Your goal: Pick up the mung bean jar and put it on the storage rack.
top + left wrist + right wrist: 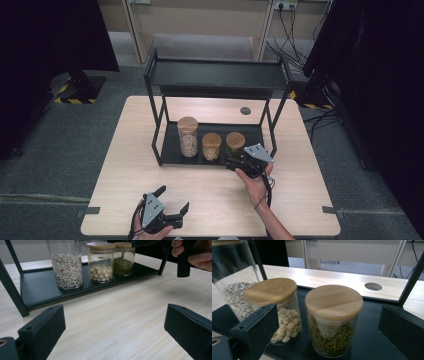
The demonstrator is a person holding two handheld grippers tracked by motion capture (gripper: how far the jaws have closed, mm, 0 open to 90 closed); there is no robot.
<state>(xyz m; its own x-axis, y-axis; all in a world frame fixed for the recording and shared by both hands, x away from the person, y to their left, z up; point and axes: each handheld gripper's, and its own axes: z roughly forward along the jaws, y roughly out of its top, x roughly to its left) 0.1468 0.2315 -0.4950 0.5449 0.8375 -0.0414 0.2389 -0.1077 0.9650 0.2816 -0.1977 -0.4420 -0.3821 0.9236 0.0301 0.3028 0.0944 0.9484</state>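
right gripper (332, 340) fingers wide apart, empty, around green bean jar (333, 321); left gripper (167, 207) open, empty

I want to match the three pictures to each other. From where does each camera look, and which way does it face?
High view: above the person's side, looking forward and down on the table; both forearms, left claw, right claw.
Left gripper view: low over the table, facing the rack; its open jaws and the person's other hand.
Right gripper view: at the rack's lower shelf, facing the green-bean jar between its open jaws.
All views share the three jars.
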